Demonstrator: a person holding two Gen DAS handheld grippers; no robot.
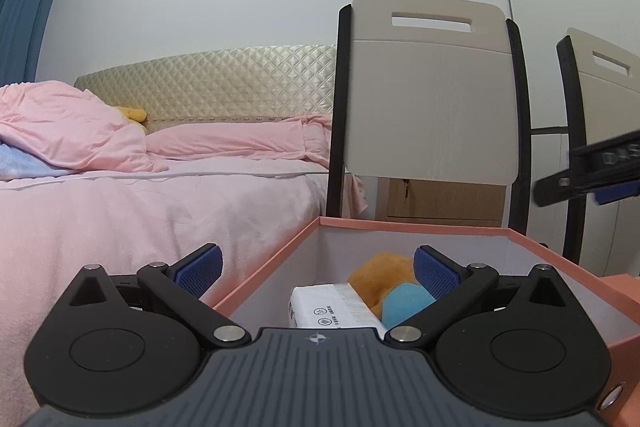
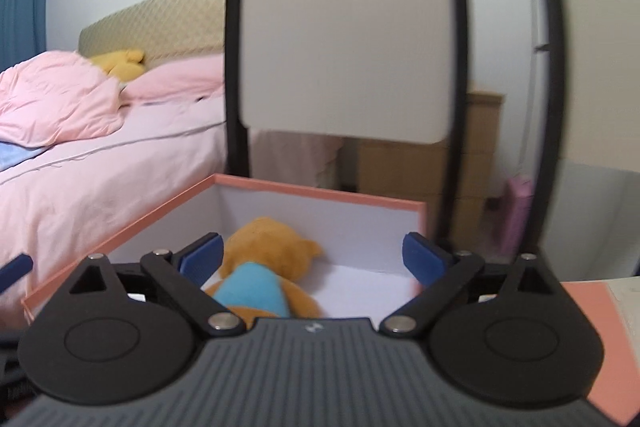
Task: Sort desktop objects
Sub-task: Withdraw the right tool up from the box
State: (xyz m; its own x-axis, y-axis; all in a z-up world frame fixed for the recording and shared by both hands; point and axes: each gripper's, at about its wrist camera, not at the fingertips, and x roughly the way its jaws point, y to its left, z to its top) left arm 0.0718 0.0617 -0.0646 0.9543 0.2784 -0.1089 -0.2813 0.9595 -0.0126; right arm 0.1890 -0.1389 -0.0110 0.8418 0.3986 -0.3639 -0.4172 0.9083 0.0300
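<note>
A pink box (image 1: 276,251) with white inner walls stands open in front of both grippers. Inside lie an orange plush bear in a blue shirt (image 1: 384,279) and a white tissue pack (image 1: 328,307). My left gripper (image 1: 318,267) is open and empty, above the box's near left rim. In the right wrist view the same box (image 2: 320,191) holds the bear (image 2: 272,247). My right gripper (image 2: 312,259) is open and empty, just above the bear. The right gripper's finger shows at the far right of the left wrist view (image 1: 592,175).
A bed with pink bedding (image 1: 140,195) lies to the left, with a yellow plush toy (image 1: 134,113) by the headboard. A beige chair back with black frame (image 1: 428,99) stands right behind the box, a second chair (image 1: 600,99) further right. The box's pink lid (image 2: 600,327) lies at right.
</note>
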